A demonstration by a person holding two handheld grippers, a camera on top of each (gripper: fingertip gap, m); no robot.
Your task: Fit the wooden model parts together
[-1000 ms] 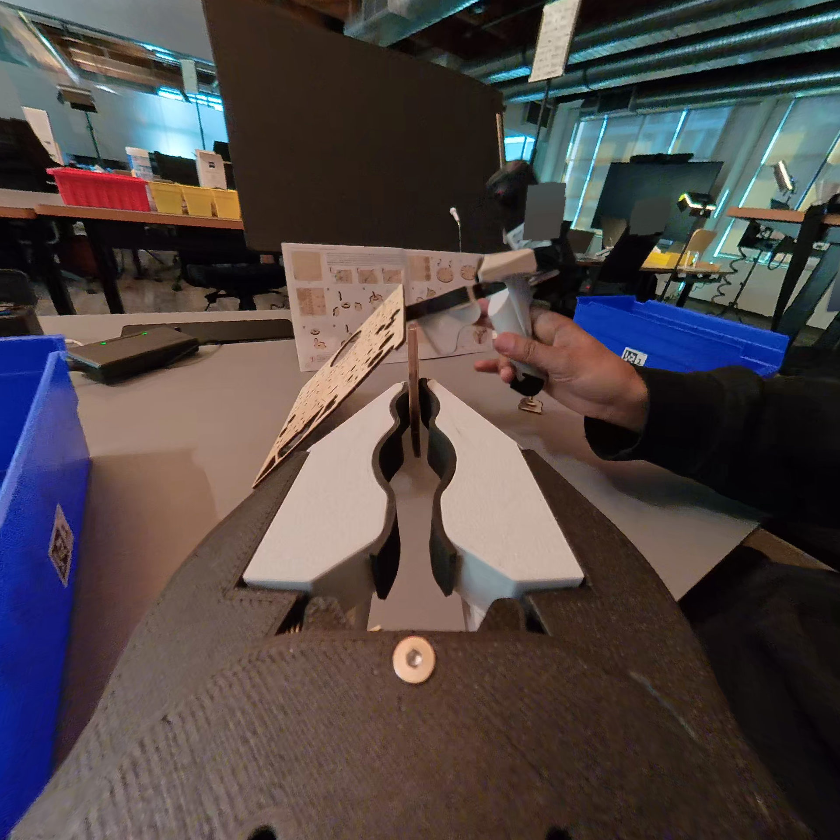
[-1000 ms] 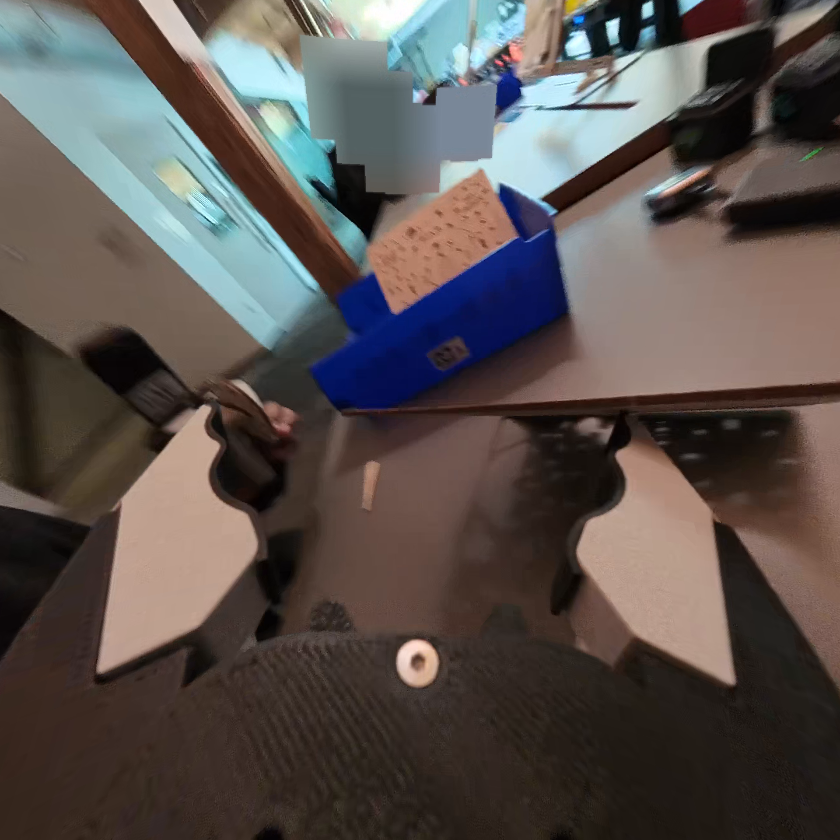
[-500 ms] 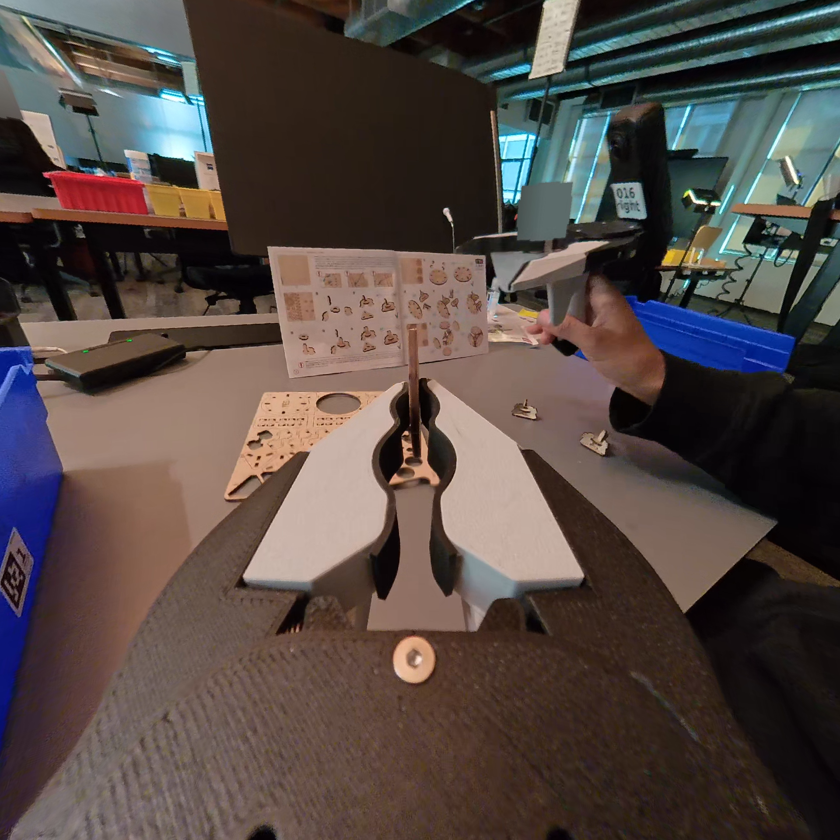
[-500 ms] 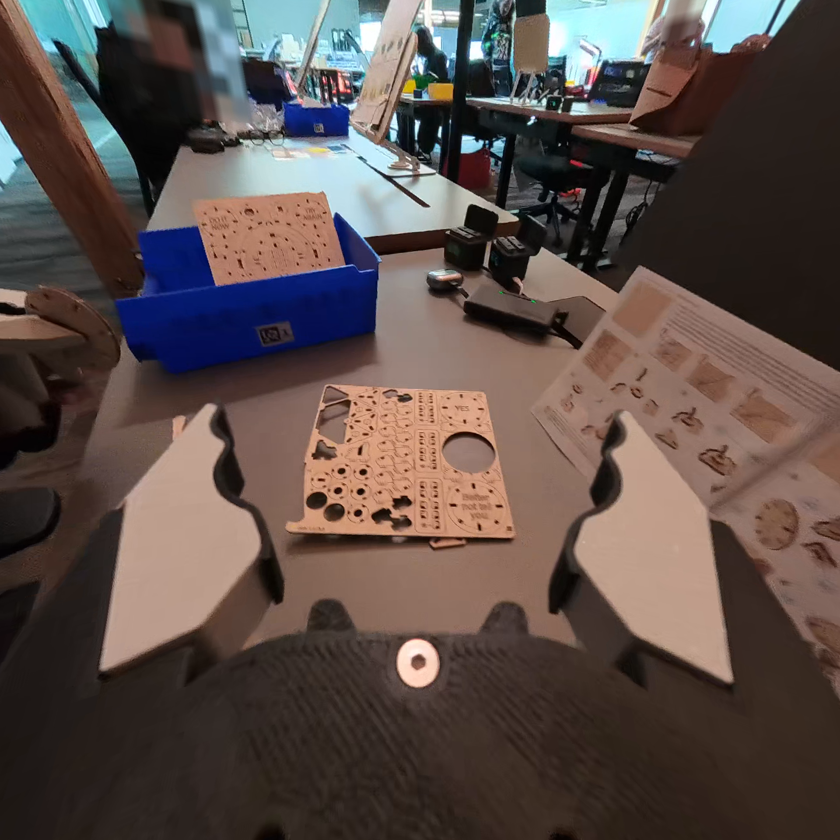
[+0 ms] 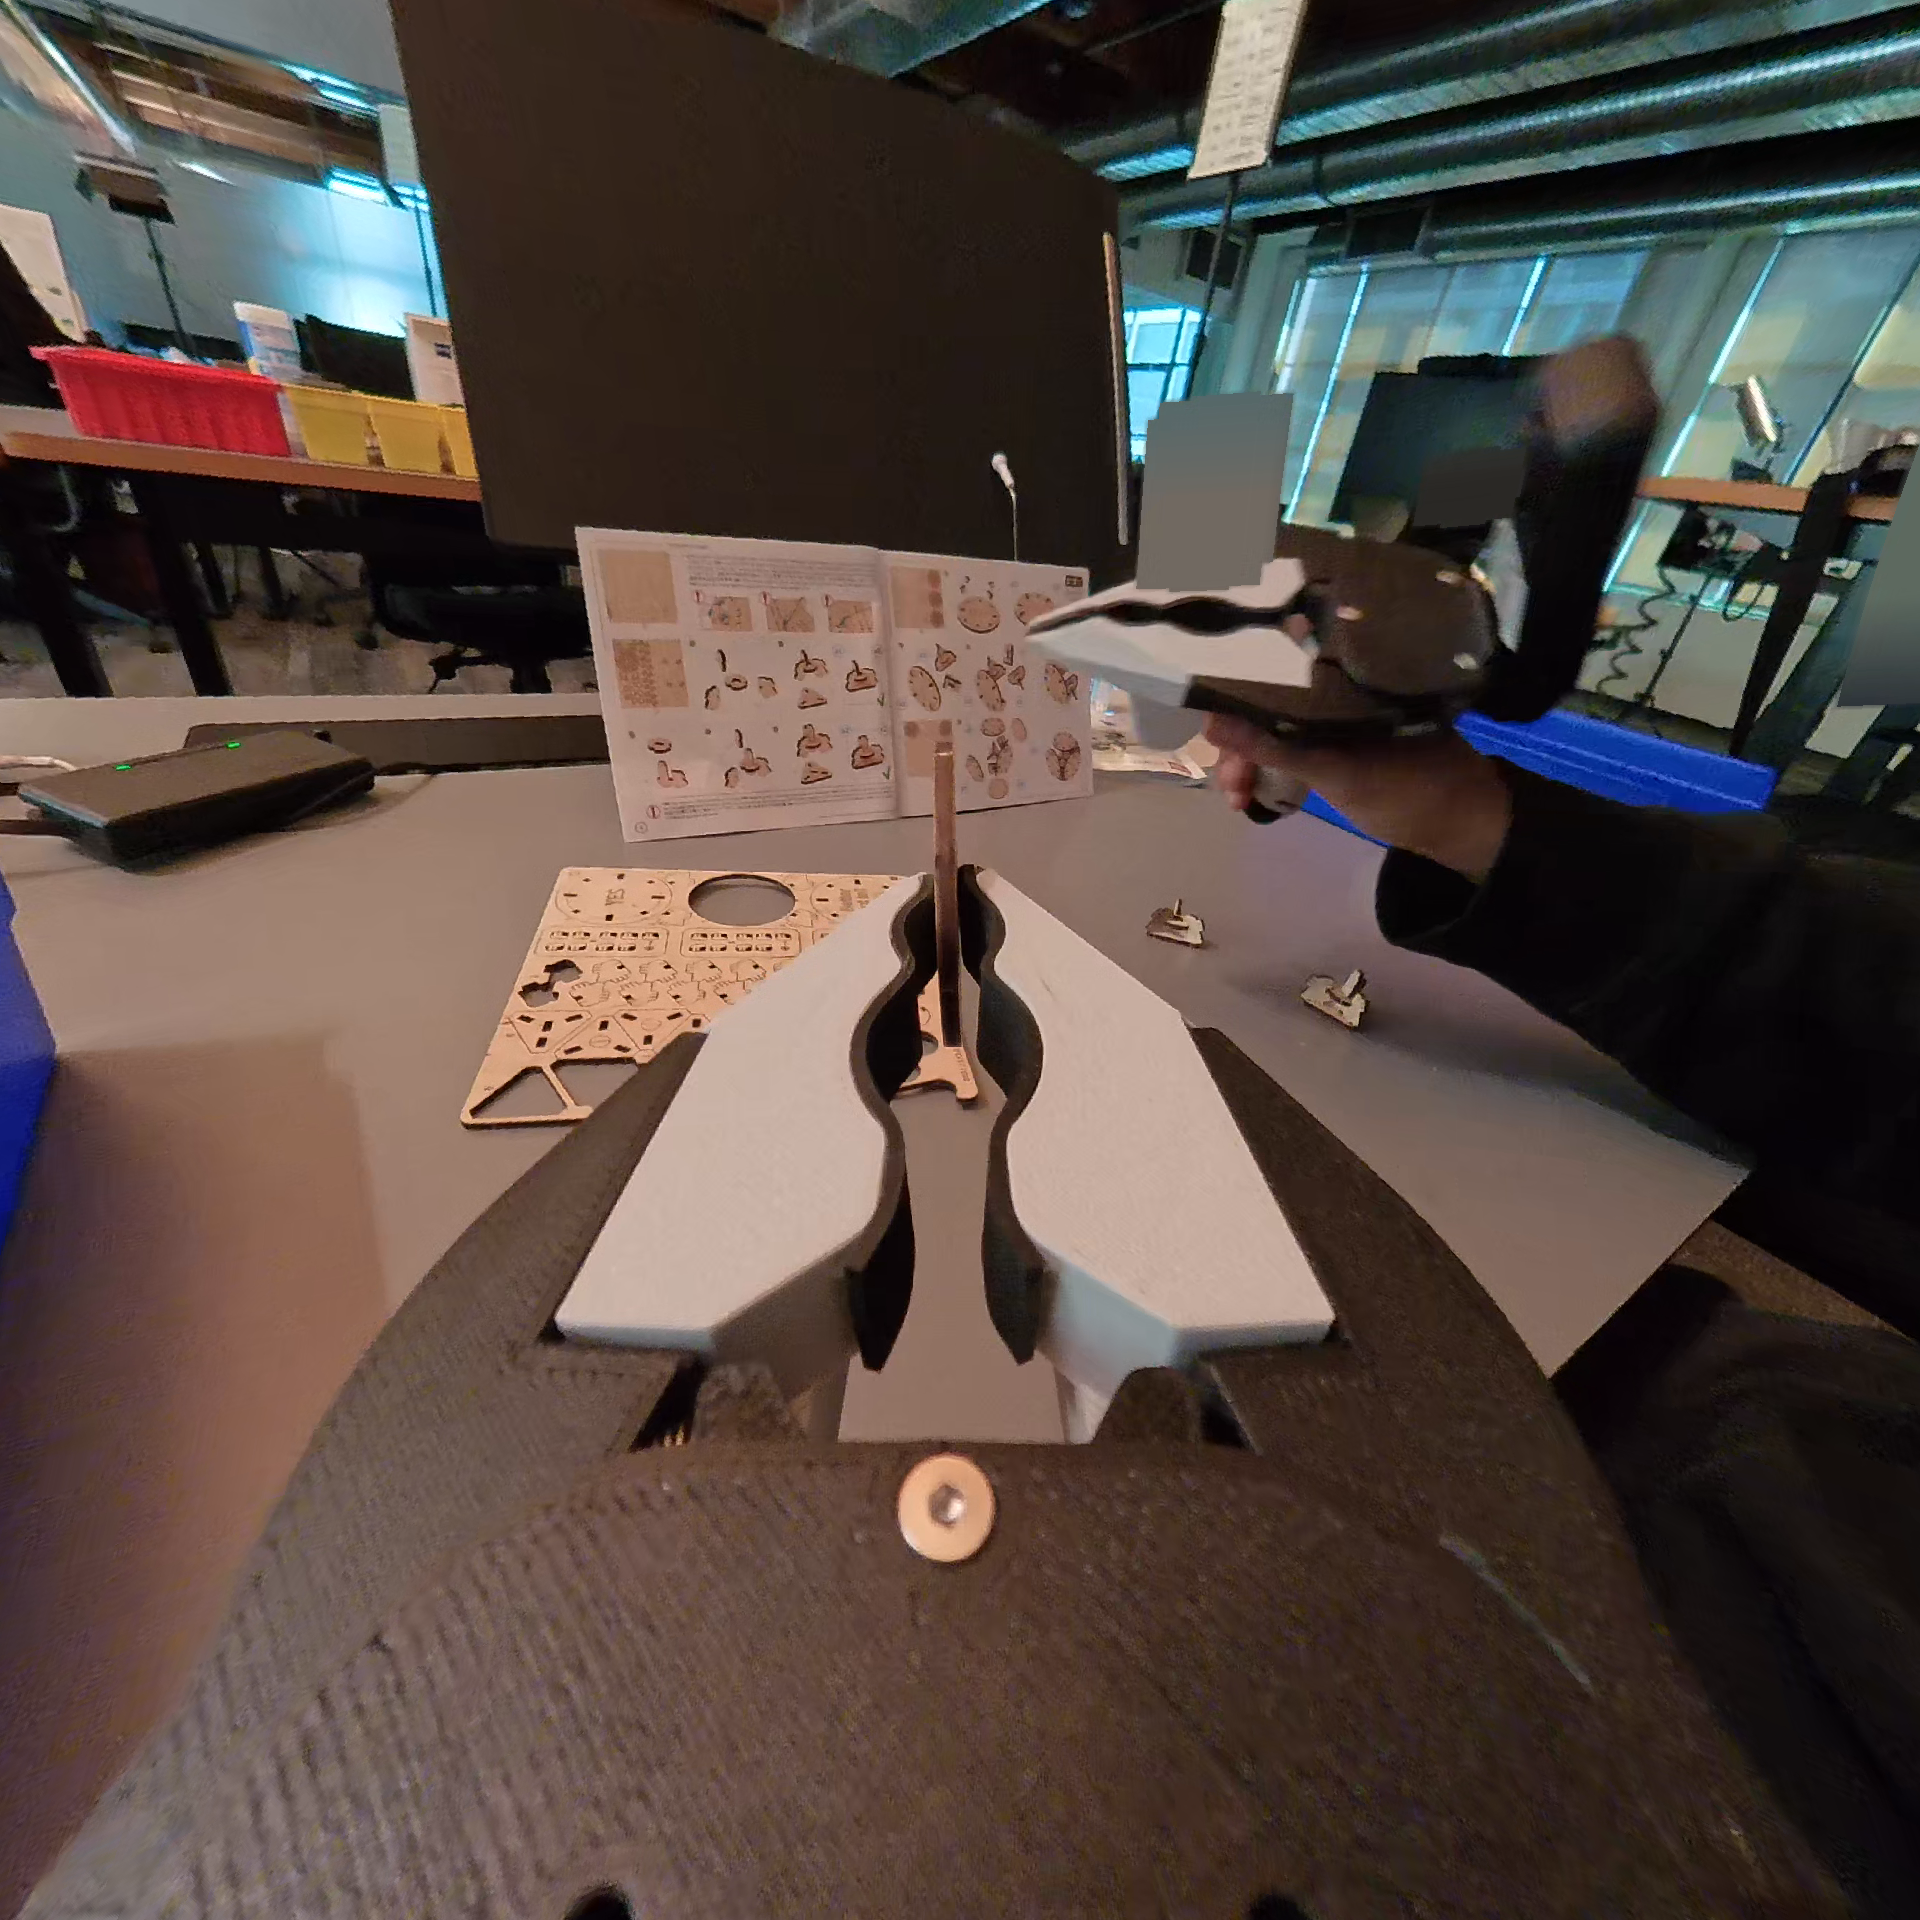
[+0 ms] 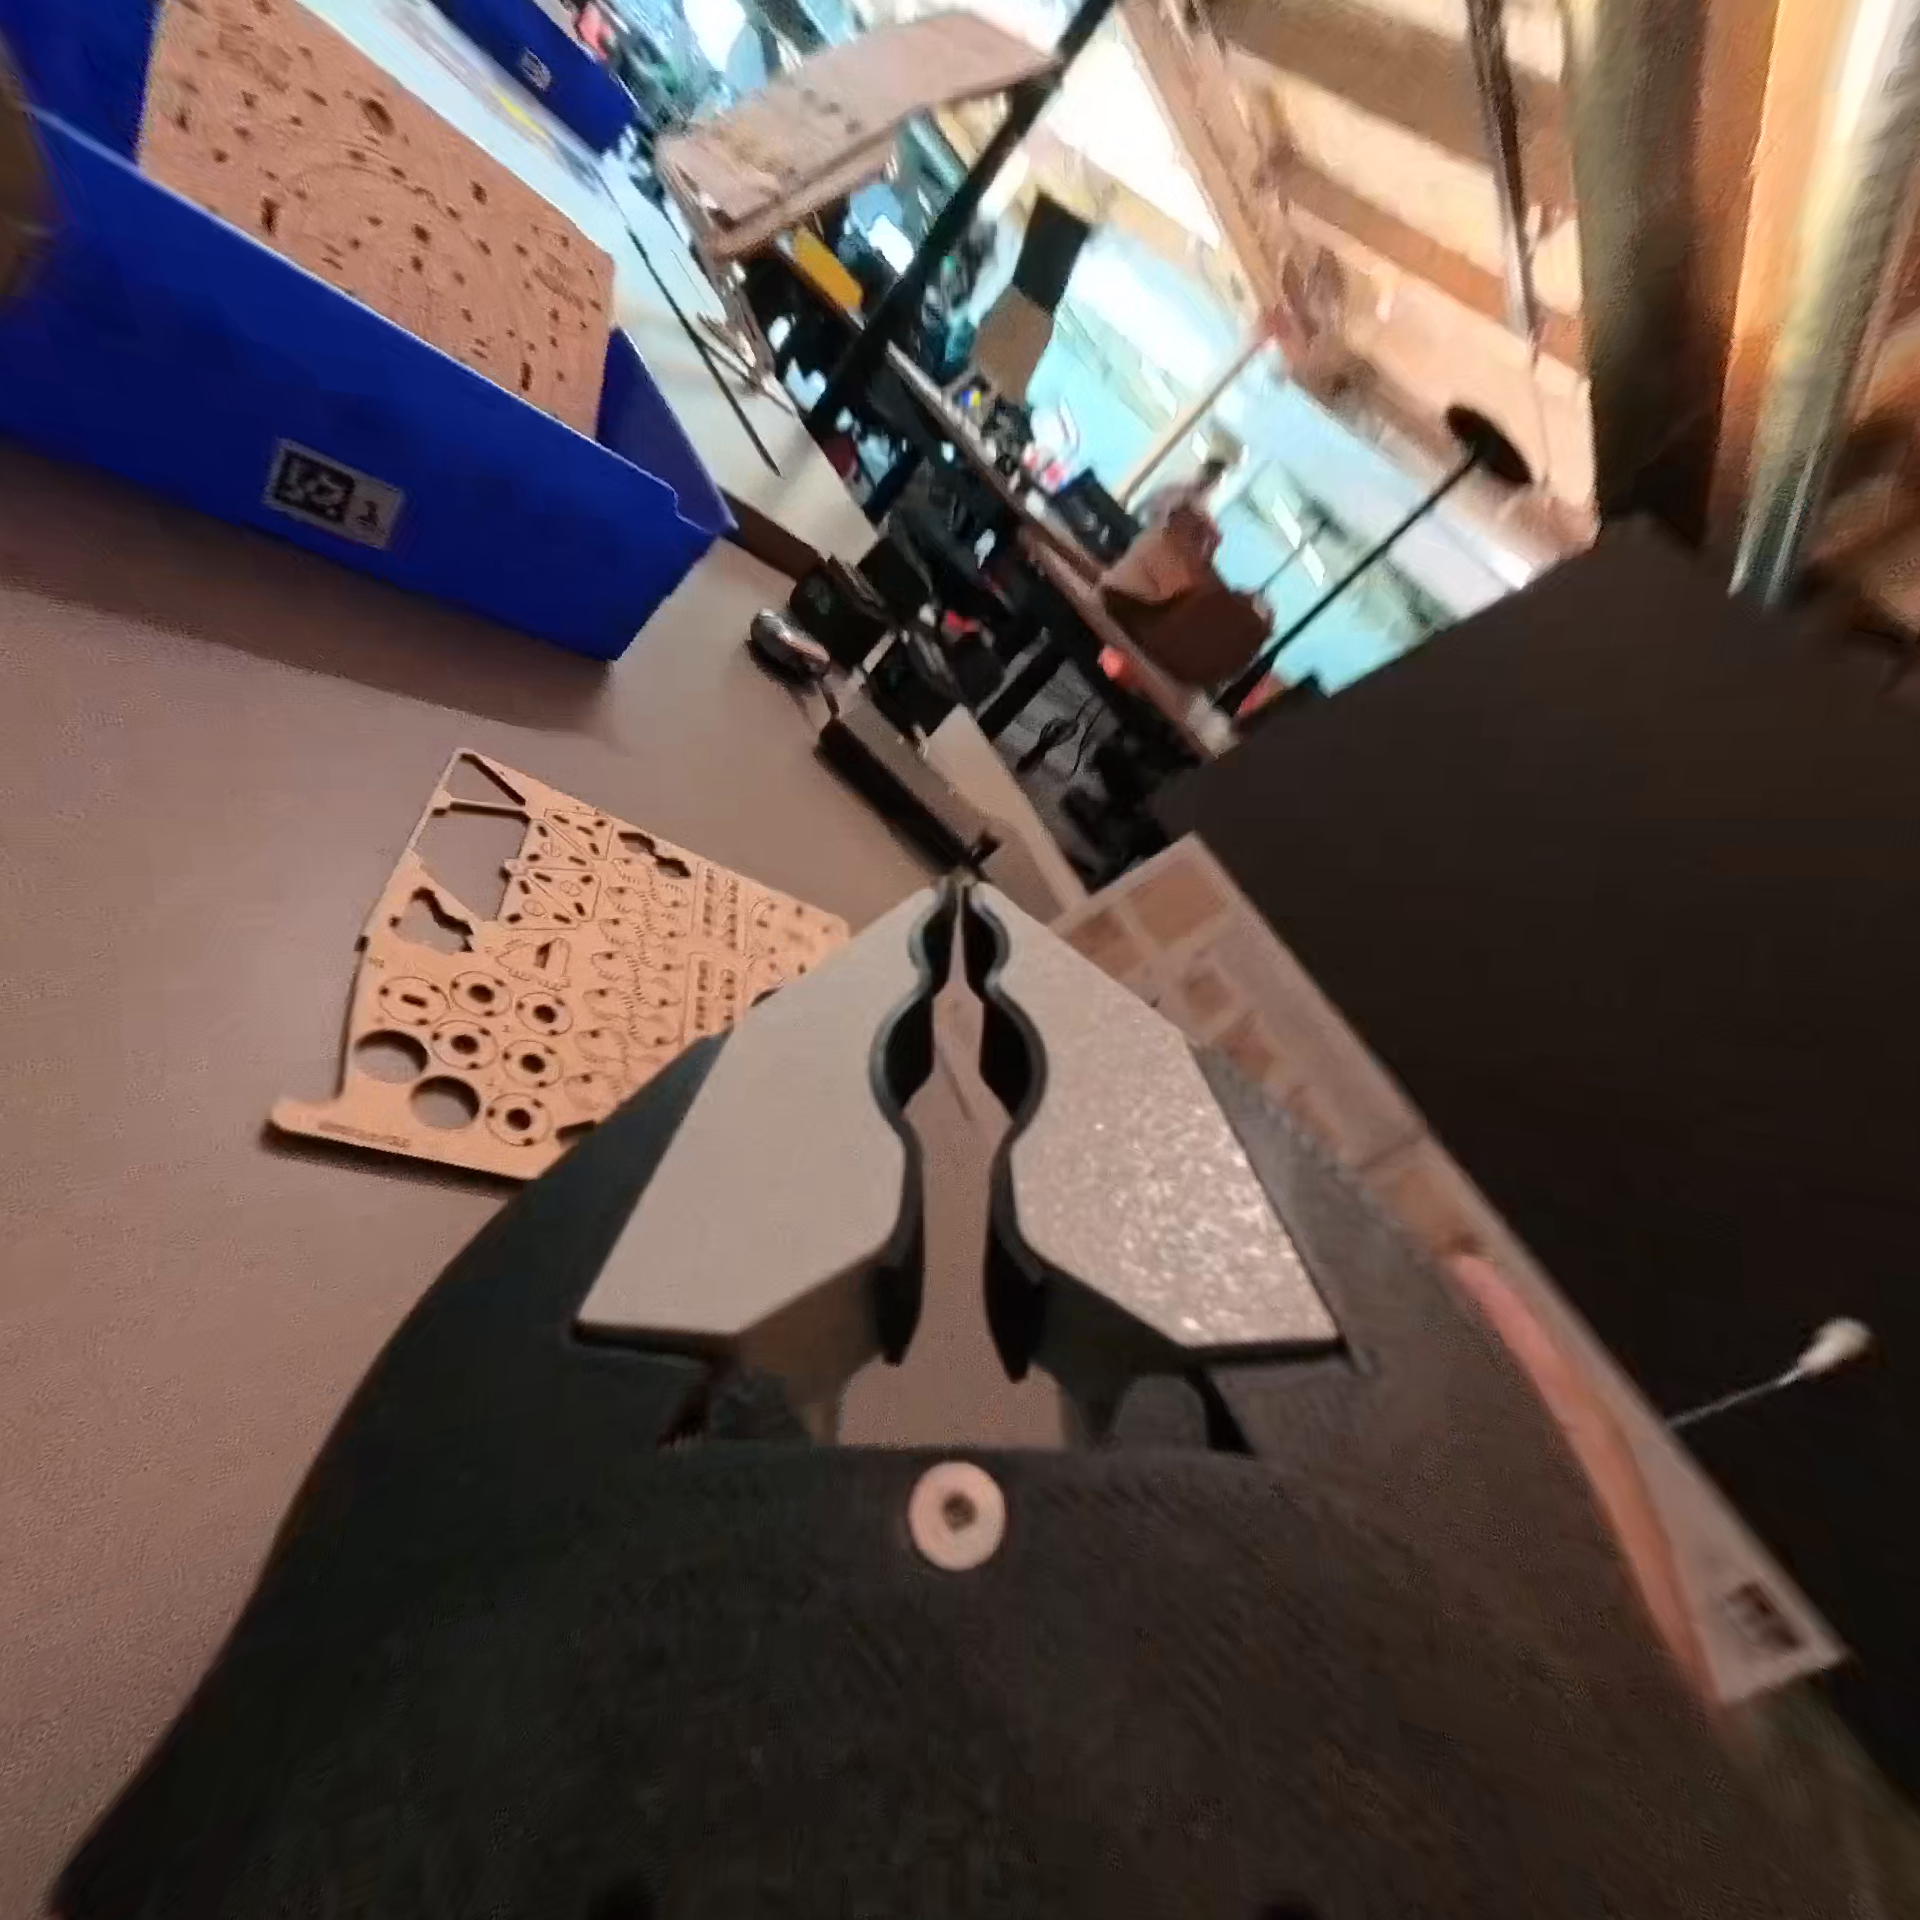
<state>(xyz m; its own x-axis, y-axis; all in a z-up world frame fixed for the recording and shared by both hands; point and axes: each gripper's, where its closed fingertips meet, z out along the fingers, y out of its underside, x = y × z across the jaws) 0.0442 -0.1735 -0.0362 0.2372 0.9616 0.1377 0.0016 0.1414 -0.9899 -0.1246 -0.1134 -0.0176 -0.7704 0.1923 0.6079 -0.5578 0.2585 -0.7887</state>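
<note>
Plywood piece: thin flat laser-cut plywood piece [image 5: 943,914], edge-on and upright, pinched between the pale pads of the left gripper [image 5: 943,883]; fingers nearly together, pressing on its faces.
Handling: looks light, stiff, brittle at thin tabs; best held on the flat faces as now, not by edge or tip.
Right gripper: right gripper [image 6: 956,899] closed, tips meeting, apparently bare; raised above the table, tilted.
Sheet: tan laser-cut plywood sheet [image 5: 665,966] with round hole flat on grey table [image 5: 260,935], just beyond the left fingers.
Around: open instruction booklet [image 5: 831,675] propped behind; two small wooden assemblies [image 5: 1335,1000] to the right.
Left view only: held piece, hand [image 5: 1382,769], right gripper's side.
Right view only: blue bin [image 6: 343,457] holding another sheet; blurred.
</note>
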